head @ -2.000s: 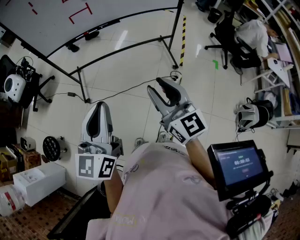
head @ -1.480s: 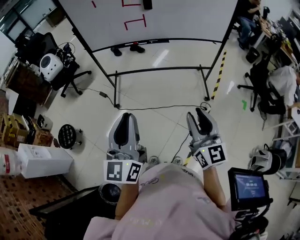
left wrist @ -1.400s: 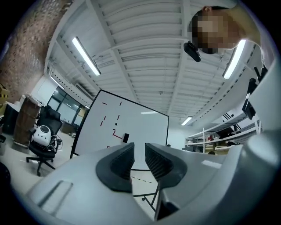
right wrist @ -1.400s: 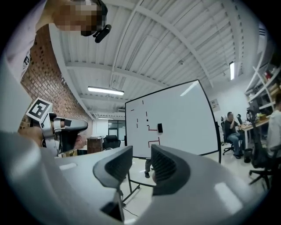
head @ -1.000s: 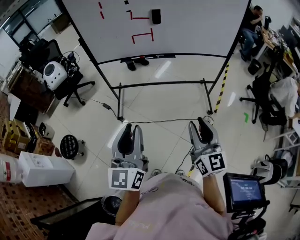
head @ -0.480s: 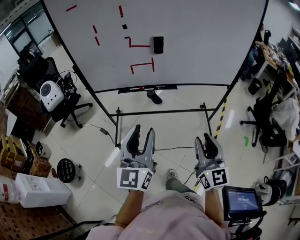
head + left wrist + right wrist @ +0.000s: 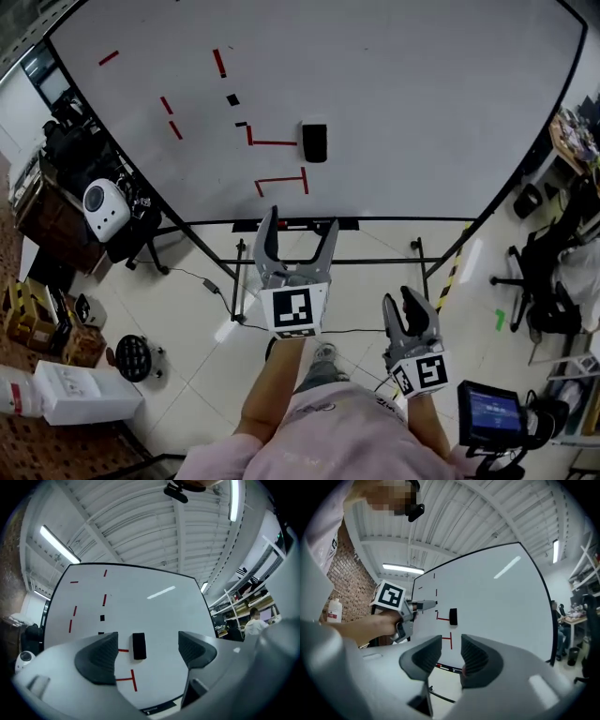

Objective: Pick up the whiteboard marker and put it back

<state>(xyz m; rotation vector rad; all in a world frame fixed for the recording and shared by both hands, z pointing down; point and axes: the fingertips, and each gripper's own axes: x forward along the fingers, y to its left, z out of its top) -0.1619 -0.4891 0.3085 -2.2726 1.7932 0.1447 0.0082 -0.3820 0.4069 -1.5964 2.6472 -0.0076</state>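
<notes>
A whiteboard (image 7: pixel 403 112) with red lines and a black eraser (image 7: pixel 315 141) fills the far side. Along its lower edge runs a dark tray (image 7: pixel 337 224) with a red-and-white marker (image 7: pixel 282 226) lying on it. My left gripper (image 7: pixel 297 228) is raised in front of that tray, and its jaws are opening wide with nothing between them. In the left gripper view the eraser (image 7: pixel 138 646) shows far off between the pads. My right gripper (image 7: pixel 401 302) hangs lower to the right, jaws a narrow gap apart and empty. The right gripper view shows the marker (image 7: pixel 443 667) and the left gripper (image 7: pixel 423 604).
The board's black stand legs (image 7: pixel 239 281) and a floor cable (image 7: pixel 211 286) lie below. Office chairs and a white device (image 7: pixel 103 208) stand at left, with boxes (image 7: pixel 80 389) nearer. A yellow-black strip (image 7: pixel 459 262) and desks are at right. A small screen (image 7: pixel 492 412) is at my waist.
The whiteboard has come much closer. My left gripper has risen and moved forward towards the tray, and its jaws have spread from nearly shut to wide. The right gripper followed, lower.
</notes>
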